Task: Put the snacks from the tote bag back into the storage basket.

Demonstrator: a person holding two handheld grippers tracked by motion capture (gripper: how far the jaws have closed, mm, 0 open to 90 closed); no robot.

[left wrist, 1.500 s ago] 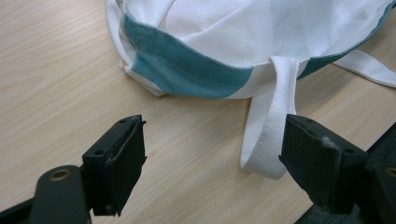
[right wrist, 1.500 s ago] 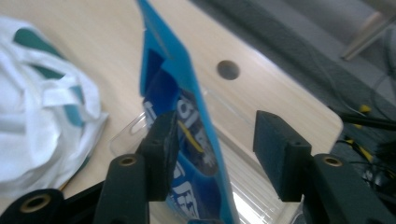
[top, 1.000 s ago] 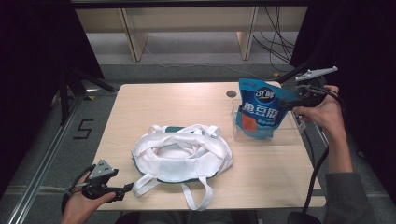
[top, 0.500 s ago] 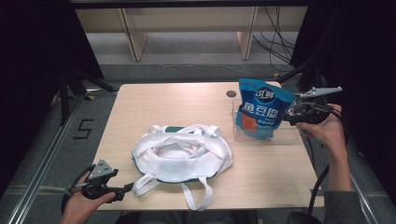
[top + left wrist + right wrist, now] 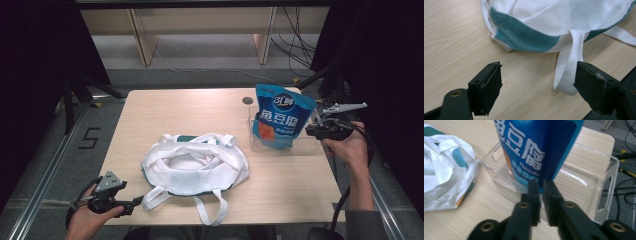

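Right tongs have dropped and just closed on the blue snack bag's edge; we see it upright in the clear bin. Left tongs gape by the white tote.

The bag sprawls over the middle of the table; from it, the far and left stretches of the tabletop lie bare — open room for a hand. Right of the bag, a pouch stands upright in a clear bin, blocking that side, with only a narrow bare strip between bag and bin. Near the bag's front edge its straps trail across the wood — one lies between the left gripper jaws.
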